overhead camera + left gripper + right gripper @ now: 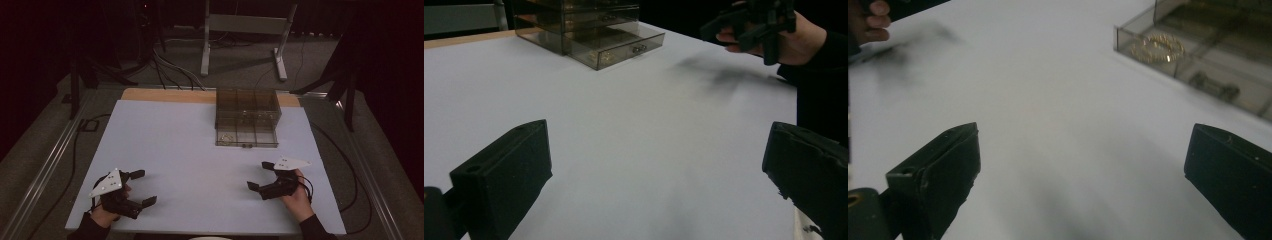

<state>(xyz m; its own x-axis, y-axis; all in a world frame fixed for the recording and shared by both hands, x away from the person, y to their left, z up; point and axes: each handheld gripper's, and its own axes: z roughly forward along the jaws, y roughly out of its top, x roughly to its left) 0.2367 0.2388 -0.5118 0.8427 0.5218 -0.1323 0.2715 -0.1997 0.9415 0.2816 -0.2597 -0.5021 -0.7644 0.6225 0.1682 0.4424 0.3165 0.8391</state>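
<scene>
While the white table (165, 145) lies bare between them, both tongs rest near its front edge — left tongs (141, 187) and right tongs (261, 175) each spread wide, gripping nothing. Well ahead of the right tongs stands a smoky clear drawer box (247, 107), its bottom drawer (246, 136) pulled out — a gold chain (1157, 46) lies inside. Nothing is handled yet, judging by this; the upper compartments' contents stay murky.

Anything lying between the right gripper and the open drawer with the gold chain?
Nothing: bare white table runs from the right gripper to the open drawer holding the gold chain, seen in the high view and right gripper view.
</scene>
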